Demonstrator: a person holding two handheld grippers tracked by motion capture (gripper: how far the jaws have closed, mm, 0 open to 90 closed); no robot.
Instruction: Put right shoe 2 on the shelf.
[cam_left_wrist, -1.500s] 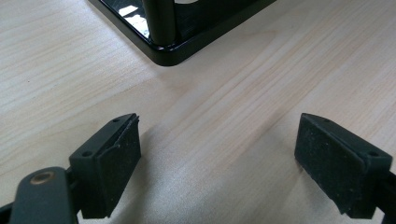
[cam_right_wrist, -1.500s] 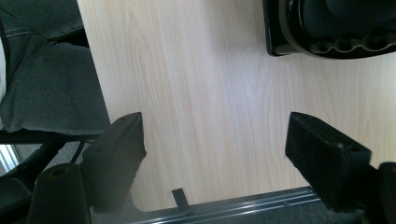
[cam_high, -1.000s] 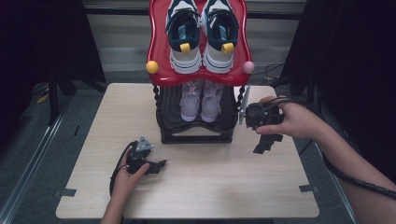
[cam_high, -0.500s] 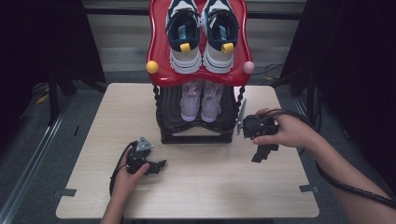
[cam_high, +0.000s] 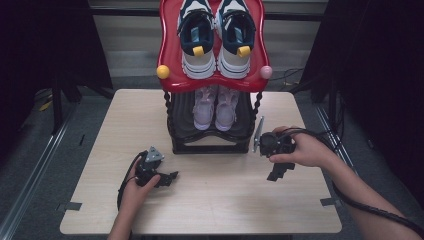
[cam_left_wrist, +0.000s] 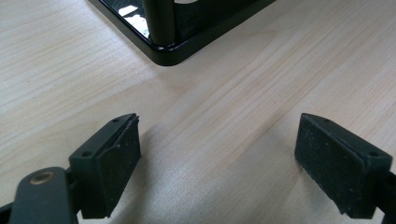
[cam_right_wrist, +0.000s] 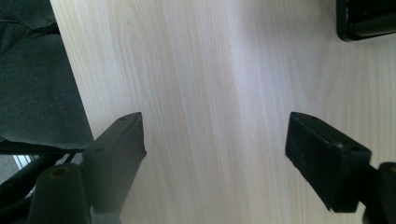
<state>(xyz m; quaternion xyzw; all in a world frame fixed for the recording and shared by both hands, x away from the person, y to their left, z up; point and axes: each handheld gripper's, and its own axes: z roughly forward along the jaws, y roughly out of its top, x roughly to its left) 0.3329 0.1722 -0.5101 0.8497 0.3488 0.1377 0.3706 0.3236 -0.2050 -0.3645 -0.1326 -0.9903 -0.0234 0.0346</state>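
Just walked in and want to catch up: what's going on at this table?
A person sits at a wooden table with a gripper in each hand, in front of a two-tier shoe rack. White and navy sneakers sit on its red top shelf, pale lilac shoes on the black lower tier. The left gripper rests low on the table, fingers open and empty. The right gripper hangs beside the rack's right post, open too, holding nothing.

A pale wooden table (cam_high: 100, 130) carries a black shoe rack (cam_high: 210, 145) at its far middle — pale purple shoes (cam_high: 216, 107) on the rack's lower shelf.
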